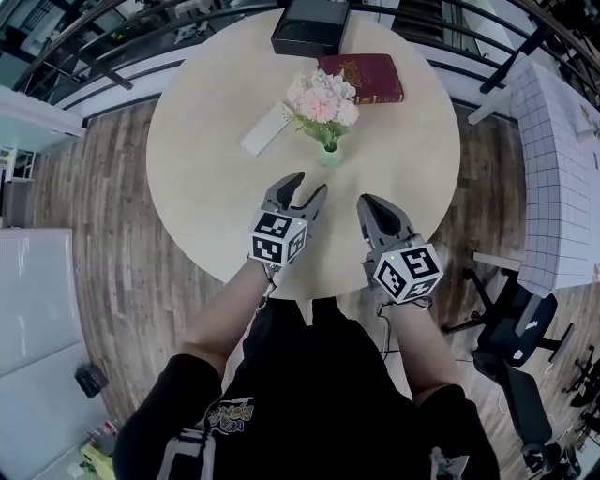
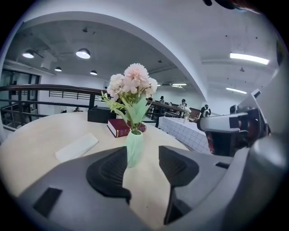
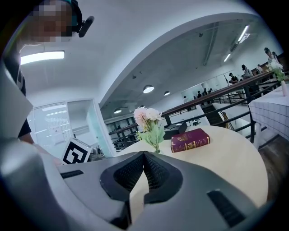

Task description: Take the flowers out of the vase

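A bunch of pale pink flowers [image 1: 322, 101] stands upright in a small mint-green vase [image 1: 329, 155] near the middle of a round beige table [image 1: 206, 159]. My left gripper [image 1: 310, 184] hovers over the table's near side, open and empty, short of the vase. In the left gripper view the vase [image 2: 134, 148] and flowers [image 2: 131, 83] show beyond the gap between the jaws of the left gripper [image 2: 142, 162]. My right gripper [image 1: 367, 202] is beside it, shut with nothing in it. The right gripper view has the flowers [image 3: 146, 115] above the closed right gripper [image 3: 144, 162].
A dark red book [image 1: 366, 77] and a black box [image 1: 311, 26] lie at the table's far side, and a flat white object [image 1: 265, 130] lies left of the vase. A grid-cloth table [image 1: 562, 169] and an office chair [image 1: 511, 328] stand to the right. A railing runs behind.
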### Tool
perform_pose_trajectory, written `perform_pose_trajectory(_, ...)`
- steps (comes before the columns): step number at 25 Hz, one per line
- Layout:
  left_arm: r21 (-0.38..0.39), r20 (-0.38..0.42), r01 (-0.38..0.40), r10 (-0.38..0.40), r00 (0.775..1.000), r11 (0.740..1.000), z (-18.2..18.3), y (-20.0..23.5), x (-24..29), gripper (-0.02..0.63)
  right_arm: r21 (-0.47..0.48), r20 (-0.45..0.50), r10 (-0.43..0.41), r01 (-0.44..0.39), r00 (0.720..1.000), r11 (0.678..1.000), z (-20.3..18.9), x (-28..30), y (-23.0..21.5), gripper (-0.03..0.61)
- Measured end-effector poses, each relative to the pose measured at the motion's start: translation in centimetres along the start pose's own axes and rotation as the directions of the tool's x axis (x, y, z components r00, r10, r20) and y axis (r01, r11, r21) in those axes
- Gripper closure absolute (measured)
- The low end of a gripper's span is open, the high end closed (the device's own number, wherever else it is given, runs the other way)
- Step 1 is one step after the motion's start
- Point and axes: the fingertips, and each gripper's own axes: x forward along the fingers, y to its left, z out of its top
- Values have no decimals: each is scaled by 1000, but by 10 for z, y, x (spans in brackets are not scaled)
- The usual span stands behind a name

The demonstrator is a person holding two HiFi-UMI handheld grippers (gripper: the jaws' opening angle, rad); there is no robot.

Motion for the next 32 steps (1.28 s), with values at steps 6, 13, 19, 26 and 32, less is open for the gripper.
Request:
perform_pose_trajectory(6, 92, -13, 13, -12, 1000, 996, 6, 9, 34, 388, 12, 9, -33, 33, 999, 999, -3, 10, -5, 557)
perform_pose_trajectory(13, 143, -21, 63, -61, 998, 988, 7, 22, 65, 374, 16, 7, -78, 78, 997, 997, -4, 23, -14, 555)
perform_pose_trajectory(19, 199, -37, 110, -104, 994, 974, -1, 21, 85, 361, 26, -1, -99, 99, 995, 995, -10, 38, -24, 554)
perform_pose_trajectory(26, 204, -61, 143, -134, 989, 968, -9, 27, 100, 359, -18, -20, -79, 79, 997, 997, -11, 69, -33, 537)
perform_pose_trajectory(32, 223, -54, 162, -154, 987, 961, -10, 22, 105, 359, -77, -42, -49, 45, 998, 996, -7, 102, -40, 431)
